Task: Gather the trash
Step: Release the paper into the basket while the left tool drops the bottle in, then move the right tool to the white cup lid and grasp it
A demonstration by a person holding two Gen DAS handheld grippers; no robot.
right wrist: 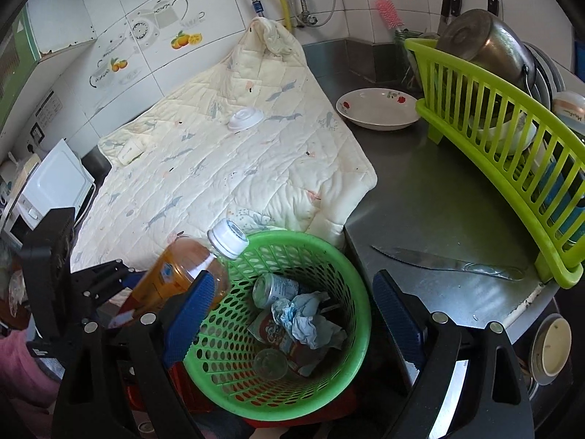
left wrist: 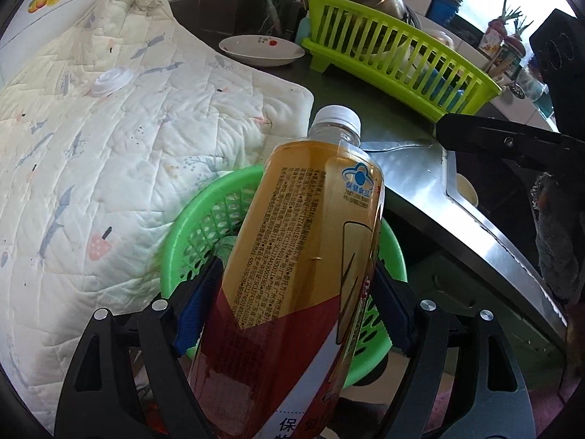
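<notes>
A plastic bottle (left wrist: pixel 303 241) of amber drink with a white cap sits tilted between the blue pads of my left gripper (left wrist: pixel 298 267), which is shut on it. It hangs over the near-left rim of a green perforated basket (left wrist: pixel 204 212). The right wrist view shows the same bottle (right wrist: pixel 182 274) leaning over the basket (right wrist: pixel 340 256). Inside lie a can (right wrist: pixel 274 289), crumpled tissue (right wrist: pixel 307 318) and a red wrapper. My right gripper (right wrist: pixel 292 278) stands open above the basket with nothing between its fingers. A white lid (right wrist: pixel 245 118) and a small white cup (right wrist: pixel 131 150) lie on the quilted cloth (right wrist: pixel 234 183).
A knife (right wrist: pixel 438 261) lies on the steel counter (right wrist: pixel 420 197) right of the basket. A lime-green dish rack (right wrist: pixel 493 139) with a pot and bowls stands at the right, with a plate (right wrist: pixel 376 109) behind it. A white microwave (right wrist: pixel 47 190) stands at the far left.
</notes>
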